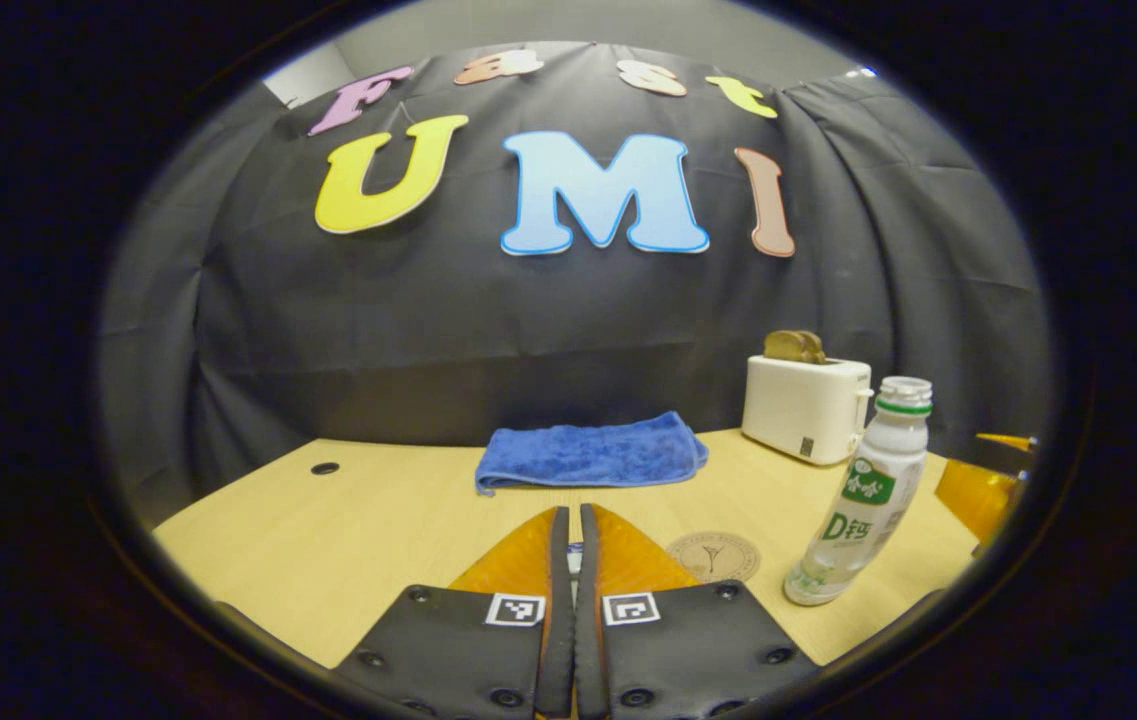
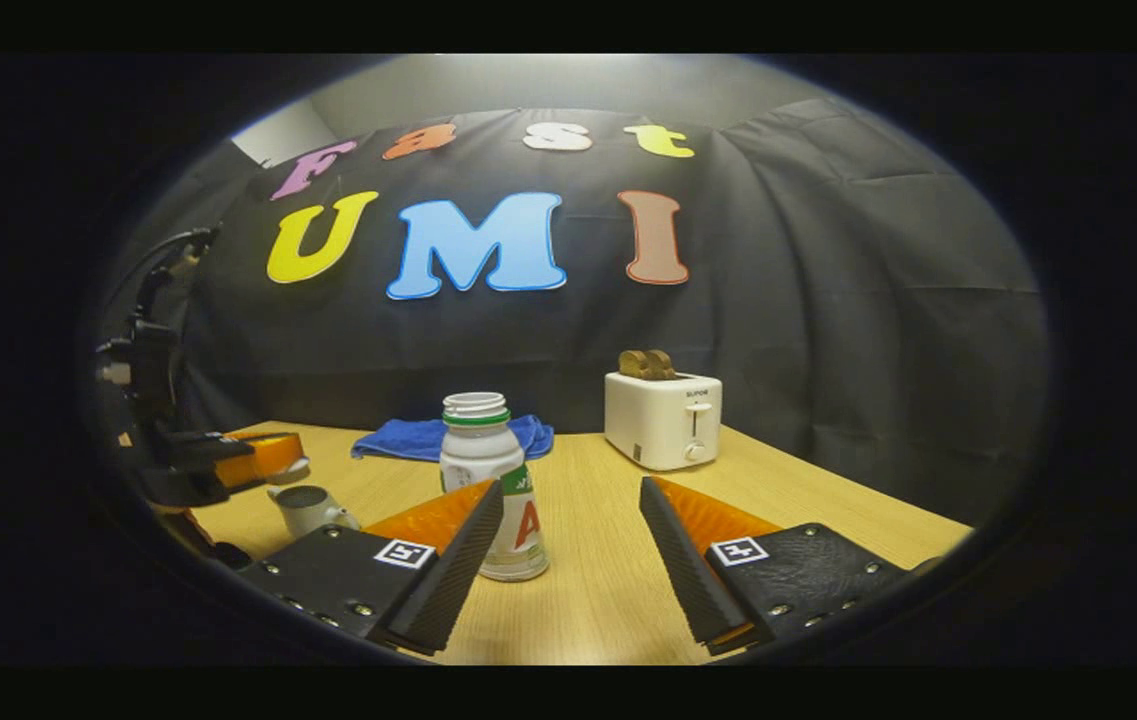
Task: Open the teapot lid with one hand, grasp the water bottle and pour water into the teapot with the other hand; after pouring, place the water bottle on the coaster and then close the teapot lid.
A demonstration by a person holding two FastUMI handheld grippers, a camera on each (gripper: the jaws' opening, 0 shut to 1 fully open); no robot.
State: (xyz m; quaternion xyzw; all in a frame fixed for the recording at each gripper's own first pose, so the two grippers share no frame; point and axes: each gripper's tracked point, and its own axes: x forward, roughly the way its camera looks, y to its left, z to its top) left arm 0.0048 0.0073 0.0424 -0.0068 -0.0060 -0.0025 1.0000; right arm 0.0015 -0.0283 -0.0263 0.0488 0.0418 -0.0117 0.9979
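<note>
Left hand-held gripper: fingers closed together on something small, likely the lid; teapot open.
Right hand-held gripper: wide open, empty.
Water bottle: upright on tabletop, uncapped, beside coaster.
Advice: centre bottle between fingers, grip mid-body.

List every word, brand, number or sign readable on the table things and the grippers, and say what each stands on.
Nothing reads as a whole word.
On the water bottle: a printed label, curved away and partly hidden.
On the toaster: a small brand mark on its front, too blurred.
On the coaster: a round emblem with ring lettering, too small.
On the left hand-held gripper and the right hand-held gripper: square coded markers, no words.
</note>
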